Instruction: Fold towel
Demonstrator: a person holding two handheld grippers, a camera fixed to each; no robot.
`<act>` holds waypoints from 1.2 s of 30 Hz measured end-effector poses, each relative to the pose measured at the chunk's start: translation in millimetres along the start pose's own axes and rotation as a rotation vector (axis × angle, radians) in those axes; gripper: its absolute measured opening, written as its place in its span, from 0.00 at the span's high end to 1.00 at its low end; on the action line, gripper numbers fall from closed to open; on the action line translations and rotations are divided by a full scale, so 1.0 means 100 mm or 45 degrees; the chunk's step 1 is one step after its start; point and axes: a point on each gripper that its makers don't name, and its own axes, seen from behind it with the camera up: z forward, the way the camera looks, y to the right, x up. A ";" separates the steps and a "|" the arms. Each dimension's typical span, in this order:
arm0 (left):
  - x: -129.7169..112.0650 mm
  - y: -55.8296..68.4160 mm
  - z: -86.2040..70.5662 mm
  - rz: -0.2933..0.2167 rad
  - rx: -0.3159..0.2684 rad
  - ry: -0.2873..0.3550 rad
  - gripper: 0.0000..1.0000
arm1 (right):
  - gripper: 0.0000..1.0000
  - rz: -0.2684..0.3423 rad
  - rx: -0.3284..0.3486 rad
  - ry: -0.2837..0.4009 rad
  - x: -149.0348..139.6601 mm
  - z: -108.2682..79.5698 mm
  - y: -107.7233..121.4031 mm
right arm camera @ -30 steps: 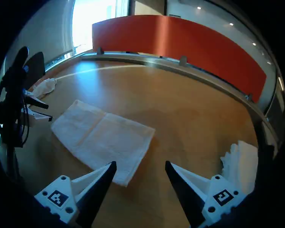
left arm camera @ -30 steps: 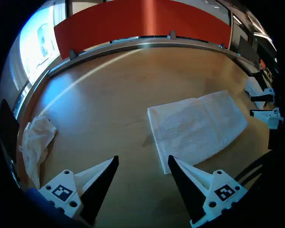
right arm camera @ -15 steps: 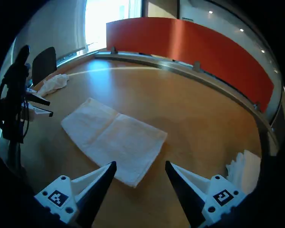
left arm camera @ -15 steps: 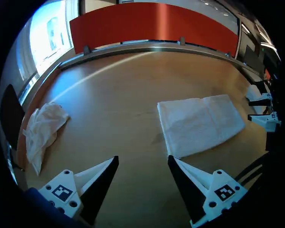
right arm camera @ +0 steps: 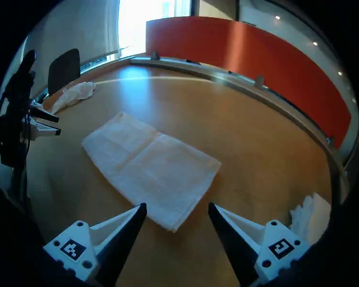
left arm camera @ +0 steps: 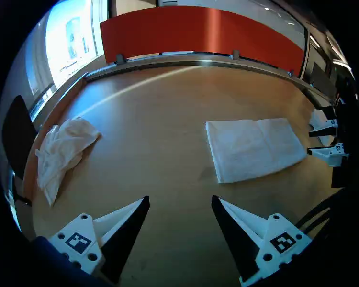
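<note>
A white towel [left arm camera: 254, 149] lies folded flat on the wooden table [left arm camera: 155, 124], a crease running across it. In the left gripper view my left gripper [left arm camera: 179, 228] stands open above bare wood, left of and nearer than the towel's corner. At the right edge of that view the right gripper [left arm camera: 323, 141] shows, beyond the towel's far end. In the right gripper view the towel [right arm camera: 150, 166] lies just ahead of my open right gripper [right arm camera: 176, 228], whose fingers hold nothing. The left gripper [right arm camera: 43, 123] appears at the left, past the towel.
A crumpled white cloth [left arm camera: 62, 150] lies near the table's left edge, also seen as a crumpled cloth [right arm camera: 74, 94] far left. Another white cloth [right arm camera: 311, 217] sits at the right edge. A red divider panel [left arm camera: 203, 31] lines the table's far side. A dark chair back [right arm camera: 63, 71] stands beyond.
Both grippers have drawn back from the towel, which now looks smaller and farther. The left view has swung left, bringing the crumpled cloth further in. Both stayed open.
</note>
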 end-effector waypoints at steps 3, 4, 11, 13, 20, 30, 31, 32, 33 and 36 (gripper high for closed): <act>-0.05 -0.03 -0.08 -0.011 0.008 -0.004 0.04 | 0.01 -0.007 0.019 -0.019 -0.08 0.02 -0.02; -0.07 -0.04 -0.10 -0.014 0.010 -0.005 0.04 | 0.01 -0.010 0.022 -0.024 -0.10 0.03 -0.03; -0.18 -0.14 -0.26 -0.039 0.030 -0.010 0.04 | 0.03 -0.023 0.043 -0.061 -0.25 0.07 -0.02; -0.21 -0.16 -0.28 -0.048 0.034 -0.014 0.04 | 0.06 -0.024 0.045 -0.069 -0.28 0.08 -0.01; -0.27 -0.18 -0.32 -0.078 0.030 -0.018 0.04 | 0.24 -0.040 0.070 -0.096 -0.34 0.09 0.00; -0.29 -0.18 -0.32 -0.087 0.028 -0.020 0.04 | 0.46 -0.057 0.122 -0.141 -0.41 0.09 -0.03; -0.29 -0.18 -0.32 -0.088 0.028 -0.021 0.04 | 0.46 -0.057 0.122 -0.146 -0.42 0.09 -0.03; -0.29 -0.18 -0.31 -0.089 0.028 -0.022 0.04 | 0.47 -0.058 0.123 -0.150 -0.43 0.09 -0.03; -0.30 -0.18 -0.31 -0.090 0.028 -0.022 0.04 | 0.47 -0.059 0.123 -0.153 -0.43 0.09 -0.02; -0.30 -0.18 -0.31 -0.091 0.026 -0.023 0.04 | 0.51 -0.069 0.117 -0.152 -0.43 0.10 -0.01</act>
